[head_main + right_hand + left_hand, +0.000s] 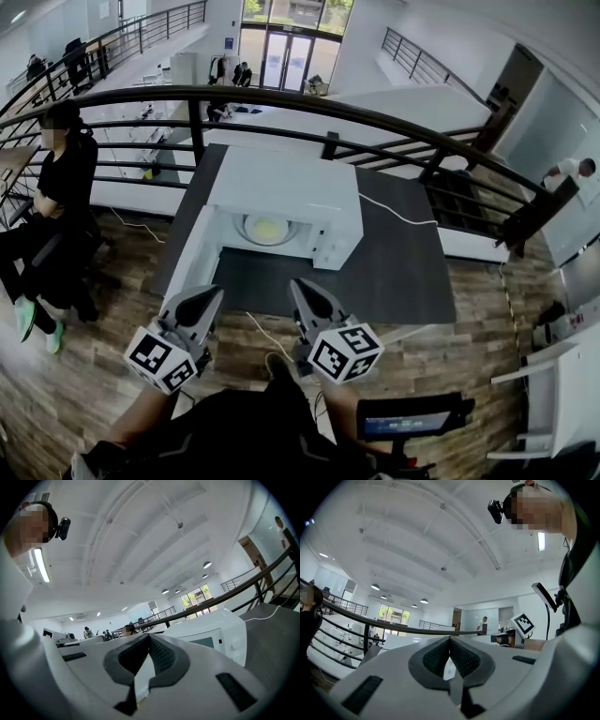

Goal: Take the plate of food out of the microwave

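Note:
A white microwave (281, 192) stands on a dark grey table (394, 253), its door (192, 253) swung open to the left. Inside it rests a plate of yellow food (266, 229). My left gripper (214, 292) and right gripper (298, 286) hover side by side over the table's near edge, tips toward the microwave, both shut and empty. In the left gripper view the left gripper (449, 638) tilts up at the ceiling. In the right gripper view the right gripper (149, 635) has the microwave (211, 632) to its right.
A dark railing (281, 98) curves behind the table. A person (56, 197) sits at the left. A white cable (398, 216) lies on the table right of the microwave. A small screen (412, 417) sits at lower right, and white shelving (562, 375) at the right edge.

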`<state>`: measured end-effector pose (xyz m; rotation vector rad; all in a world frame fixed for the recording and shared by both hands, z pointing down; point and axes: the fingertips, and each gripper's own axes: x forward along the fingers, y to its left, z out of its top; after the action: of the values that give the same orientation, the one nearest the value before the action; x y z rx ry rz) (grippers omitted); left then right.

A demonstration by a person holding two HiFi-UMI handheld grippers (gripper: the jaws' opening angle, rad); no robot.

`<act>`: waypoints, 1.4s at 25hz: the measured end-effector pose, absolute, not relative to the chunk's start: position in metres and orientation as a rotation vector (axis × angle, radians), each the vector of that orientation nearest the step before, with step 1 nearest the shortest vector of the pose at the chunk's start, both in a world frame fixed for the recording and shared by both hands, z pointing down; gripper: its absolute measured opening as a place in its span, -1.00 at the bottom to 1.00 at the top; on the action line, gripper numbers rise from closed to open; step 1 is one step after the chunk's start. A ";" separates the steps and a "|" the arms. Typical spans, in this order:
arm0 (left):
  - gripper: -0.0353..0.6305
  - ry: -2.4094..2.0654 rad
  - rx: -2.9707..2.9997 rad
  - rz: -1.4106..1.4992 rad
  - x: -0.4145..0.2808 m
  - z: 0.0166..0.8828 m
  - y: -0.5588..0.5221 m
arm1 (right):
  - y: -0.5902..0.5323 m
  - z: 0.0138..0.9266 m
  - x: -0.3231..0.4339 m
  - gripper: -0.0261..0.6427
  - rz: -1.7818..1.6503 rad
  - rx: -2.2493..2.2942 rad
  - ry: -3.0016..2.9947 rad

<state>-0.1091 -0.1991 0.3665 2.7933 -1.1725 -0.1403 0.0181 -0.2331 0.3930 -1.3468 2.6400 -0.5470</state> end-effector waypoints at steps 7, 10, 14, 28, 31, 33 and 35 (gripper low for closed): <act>-0.88 -1.260 2.786 -0.130 -0.098 0.365 -0.241 | -0.299 0.415 0.020 -0.92 -0.672 -1.227 2.677; -0.88 -1.336 2.728 -0.113 -0.100 0.372 -0.257 | -0.326 0.432 0.022 -0.92 -0.780 -1.202 2.660; -0.88 -1.401 2.692 -0.138 -0.103 0.373 -0.273 | -0.357 0.460 0.026 -0.85 -0.912 -1.192 2.628; -0.88 -1.462 2.668 -0.108 -0.109 0.398 -0.317 | -0.421 0.584 0.027 -0.62 -1.383 -1.193 2.325; -0.88 -1.474 2.653 -0.069 -0.109 0.406 -0.324 | -0.433 0.610 0.024 -0.50 -1.484 -1.173 2.250; -0.88 -1.475 2.644 -0.050 -0.109 0.409 -0.327 | -0.435 0.625 0.017 -0.40 -1.569 -1.117 2.209; -0.88 -1.474 2.636 -0.034 -0.109 0.411 -0.330 | -0.437 0.639 0.012 -0.26 -1.645 -1.072 2.164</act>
<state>-0.1086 -0.3300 0.4114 2.6361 -1.4741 -0.0336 0.0116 -0.4371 0.6388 -1.0723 2.1640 -1.6455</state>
